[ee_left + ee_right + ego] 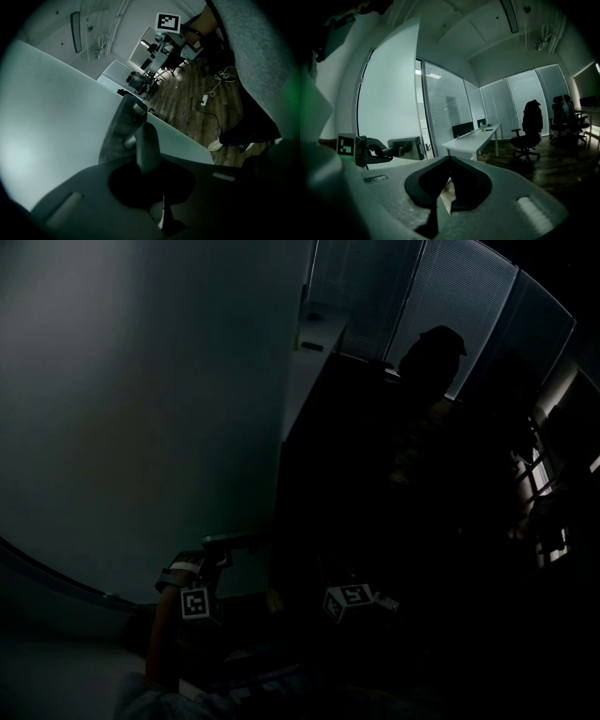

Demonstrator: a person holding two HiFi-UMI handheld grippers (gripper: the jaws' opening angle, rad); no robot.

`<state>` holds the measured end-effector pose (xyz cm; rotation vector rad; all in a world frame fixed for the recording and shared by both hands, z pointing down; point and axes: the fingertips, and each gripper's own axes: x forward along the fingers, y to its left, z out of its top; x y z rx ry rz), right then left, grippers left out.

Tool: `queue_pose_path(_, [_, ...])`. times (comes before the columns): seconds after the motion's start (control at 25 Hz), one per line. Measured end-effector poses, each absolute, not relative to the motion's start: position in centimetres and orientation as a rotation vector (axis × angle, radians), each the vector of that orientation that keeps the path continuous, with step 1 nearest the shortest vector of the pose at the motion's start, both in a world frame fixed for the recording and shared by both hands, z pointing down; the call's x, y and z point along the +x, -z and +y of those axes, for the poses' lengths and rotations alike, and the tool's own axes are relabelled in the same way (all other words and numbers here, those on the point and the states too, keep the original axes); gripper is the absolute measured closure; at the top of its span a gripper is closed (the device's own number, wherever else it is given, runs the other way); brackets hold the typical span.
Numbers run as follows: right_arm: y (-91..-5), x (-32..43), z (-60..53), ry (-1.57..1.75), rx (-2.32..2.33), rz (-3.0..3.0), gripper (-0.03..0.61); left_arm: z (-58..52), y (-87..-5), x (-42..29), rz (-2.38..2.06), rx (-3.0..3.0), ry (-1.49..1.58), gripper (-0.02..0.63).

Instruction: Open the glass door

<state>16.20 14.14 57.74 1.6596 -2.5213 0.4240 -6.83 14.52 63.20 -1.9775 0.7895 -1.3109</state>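
Note:
The room is dark. The frosted glass door [141, 409] fills the left of the head view and stands pale in the right gripper view [389, 103]. Its lever handle [246, 540] sticks out near the door's edge, with its mount [405, 146] clear in the right gripper view. My left gripper [147, 136] is shut, and its closed fingers lie against the handle's cylinder [132, 140]. The same gripper [379, 153] shows reaching onto the lever. My right gripper [450, 161] hangs free in the air to the right, jaws together with nothing in them; its marker cube [349, 599] shows low in the head view.
Beyond the door are a white desk [473, 138], office chairs [532, 126] and windows with blinds [445, 108]. A person's shoe [218, 144] and a cable [211, 93] are on the wood floor.

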Motion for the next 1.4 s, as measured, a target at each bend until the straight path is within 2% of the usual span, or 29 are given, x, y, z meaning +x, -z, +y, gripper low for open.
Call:
queue_pose_path(0.48, [-58.5, 15.3, 13.7, -0.43, 1.643, -2.516, 0.577, 14.9, -63.2, -6.8, 0.753, -2.021, 1.342, 0.544])
queue_pose_path(0.68, [-58.8, 14.8, 13.5, -0.438, 1.627, -2.519, 0.577, 15.7, -62.8, -7.2, 0.702, -2.097, 1.41, 0.472])
queue_pose_path(0.84, [-59.0, 14.6, 13.3, -0.442, 1.626, -2.522, 0.577, 16.6, -63.1, -7.6, 0.644, -2.167, 1.492, 0.36])
queue_pose_path(0.92, [-58.9, 14.6, 13.3, -0.448, 1.628, -2.52, 0.577, 16.8, -62.8, -7.8, 0.636, -2.164, 1.515, 0.325])
queue_pose_path(1.24, [-59.4, 14.7, 13.2, -0.453, 1.627, -2.512, 0.577, 17.1, -60.1, -8.1, 0.724, -2.2, 1.419, 0.311])
queue_pose_path(1.4, [-59.2, 14.5, 13.3, -0.448, 1.624, -2.521, 0.577, 17.5, -57.1, -7.3, 0.822, -2.334, 1.222, 0.343])
